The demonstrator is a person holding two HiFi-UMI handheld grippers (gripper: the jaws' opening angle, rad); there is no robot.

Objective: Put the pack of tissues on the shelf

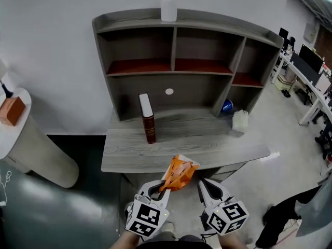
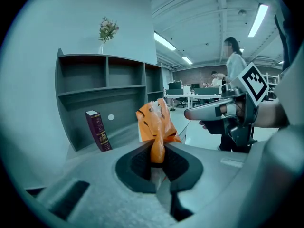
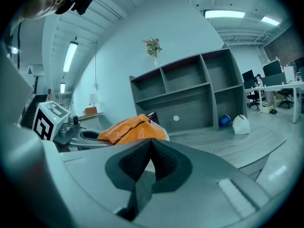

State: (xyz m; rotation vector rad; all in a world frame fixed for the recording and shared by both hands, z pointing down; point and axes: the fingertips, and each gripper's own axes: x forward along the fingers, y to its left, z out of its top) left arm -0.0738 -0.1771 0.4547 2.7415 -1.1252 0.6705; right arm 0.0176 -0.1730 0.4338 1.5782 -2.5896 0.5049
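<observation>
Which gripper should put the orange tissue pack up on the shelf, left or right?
Left. The left gripper is shut on the pack of tissues, facing the shelf. The right gripper is shut and empty beside it.

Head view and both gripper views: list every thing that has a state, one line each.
Orange plastic pack of tissues: pinched at one end, held up.
Left claw: shut on the pack.
Right claw: shut, empty.
Dark red book: upright on grey wooden desk.
White vase: upright atop grey shelf unit.
</observation>
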